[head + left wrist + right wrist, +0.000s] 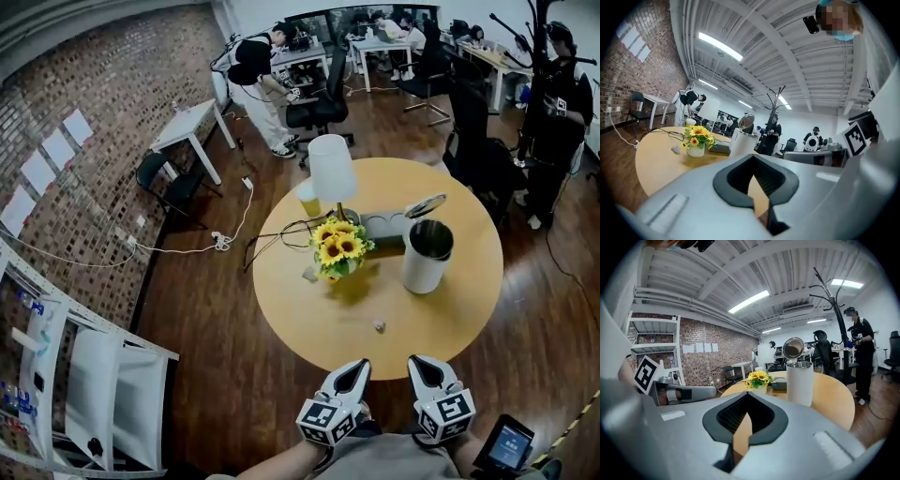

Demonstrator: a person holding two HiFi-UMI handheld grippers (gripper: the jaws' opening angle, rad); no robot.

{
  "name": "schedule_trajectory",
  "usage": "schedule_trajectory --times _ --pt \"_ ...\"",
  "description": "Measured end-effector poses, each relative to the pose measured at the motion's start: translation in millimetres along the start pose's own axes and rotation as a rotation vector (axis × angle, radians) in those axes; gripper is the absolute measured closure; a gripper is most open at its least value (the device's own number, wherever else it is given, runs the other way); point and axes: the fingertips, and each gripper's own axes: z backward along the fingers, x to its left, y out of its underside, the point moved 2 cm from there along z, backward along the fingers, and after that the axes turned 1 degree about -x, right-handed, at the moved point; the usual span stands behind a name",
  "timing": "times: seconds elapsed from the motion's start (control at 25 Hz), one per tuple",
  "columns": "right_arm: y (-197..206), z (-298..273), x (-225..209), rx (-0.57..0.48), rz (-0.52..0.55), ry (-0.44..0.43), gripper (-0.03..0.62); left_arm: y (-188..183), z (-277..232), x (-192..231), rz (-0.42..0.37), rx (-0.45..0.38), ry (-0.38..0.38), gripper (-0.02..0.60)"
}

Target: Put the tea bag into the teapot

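Left tongs (357, 369) and right tongs (423, 367), both closed and empty, hover well short of the teapot (424, 267). Tea bag (379, 326) lies on the bench (450, 328) between teapot and tongs.

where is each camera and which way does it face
head view: on the person's head, steeply down at the table; left tool and right tool at bottom.
left gripper view: on the left tool, across the table; shut jaws in front.
right gripper view: on the right tool, same heading; shut jaws in front.
shared: sunflowers and teapot in all.
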Motion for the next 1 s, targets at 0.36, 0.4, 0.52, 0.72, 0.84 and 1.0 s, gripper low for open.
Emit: schedule_trajectory --times 0.36,0.4,0.52,0.72,0.84,1.0 --pt "-18.1 -45.4 -14.7 -0.018 0.007 0.028 0.585 -18.0 -33.3 43.2 -0.01 0.003 0.007 0.581" --pt "-18.7 -47.9 -16.8 -0.017 0.008 0.025 0.585 -18.5 -36.4 44.7 -0.008 0.003 0.004 0.581" --pt "-23.5 -54.8 -25.5 -0.02 0.018 0.012 0.585 -23.7 -47.3 46.0 0.0 -0.005 -0.005 0.581" --pt "-27.3 -64.7 -43.0 -0.013 0.009 -0.001 0.585 -21.5 -68.3 49.8 0.0 0.006 -0.016 0.581" --pt "-20.5 -71.2 -51.1 0.005 0.007 -0.012 0.585 -9.9 -79.2 56.5 0.003 0.037 -0.034 0.581" --pt "-10.5 -78.8 -60.4 0.035 -0.015 -0.019 0.585 12.8 -92.9 64.2 -0.001 0.109 -0.053 0.581"
